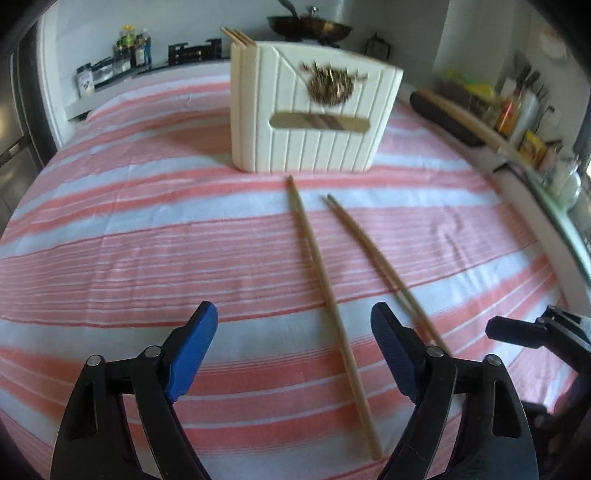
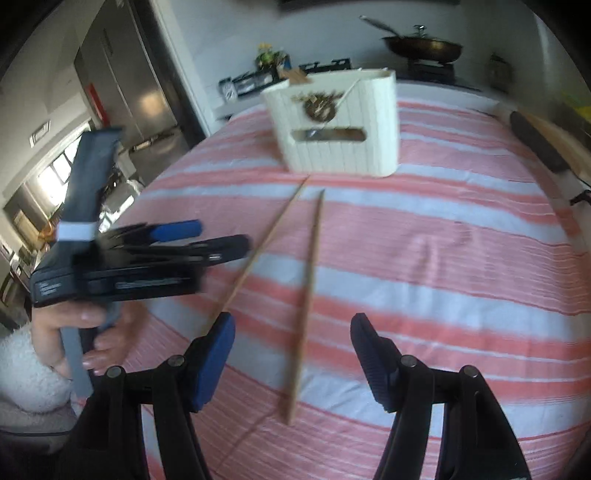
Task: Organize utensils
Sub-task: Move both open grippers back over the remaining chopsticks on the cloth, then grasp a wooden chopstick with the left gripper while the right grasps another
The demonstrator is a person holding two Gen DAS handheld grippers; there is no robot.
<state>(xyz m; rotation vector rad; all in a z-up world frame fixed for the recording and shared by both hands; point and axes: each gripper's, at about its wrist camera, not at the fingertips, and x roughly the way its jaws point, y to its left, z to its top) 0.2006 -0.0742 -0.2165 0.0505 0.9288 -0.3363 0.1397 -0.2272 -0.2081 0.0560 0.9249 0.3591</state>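
Note:
Two wooden chopsticks lie on the pink-and-white striped cloth. In the left wrist view the nearer chopstick [image 1: 325, 291] runs between my open fingers, the other chopstick [image 1: 376, 254] lies just to its right. My left gripper [image 1: 293, 332] is open and empty above them; it also shows in the right wrist view [image 2: 207, 236]. My right gripper [image 2: 291, 343] is open and empty over one chopstick [image 2: 308, 295]; the other chopstick [image 2: 262, 243] lies left of it. A cream utensil holder [image 1: 314, 118] stands beyond, with several chopsticks [image 1: 238, 37] sticking out; it also shows in the right wrist view [image 2: 340, 125].
A dark wok [image 1: 310, 27] sits on a stove at the back. Bottles and boxes [image 1: 133, 48] line the back shelf. A long wooden stick on a dark pad [image 1: 465, 118] lies along the right table edge, beside jars and utensils [image 1: 517, 110]. A fridge [image 2: 129, 74] stands far left.

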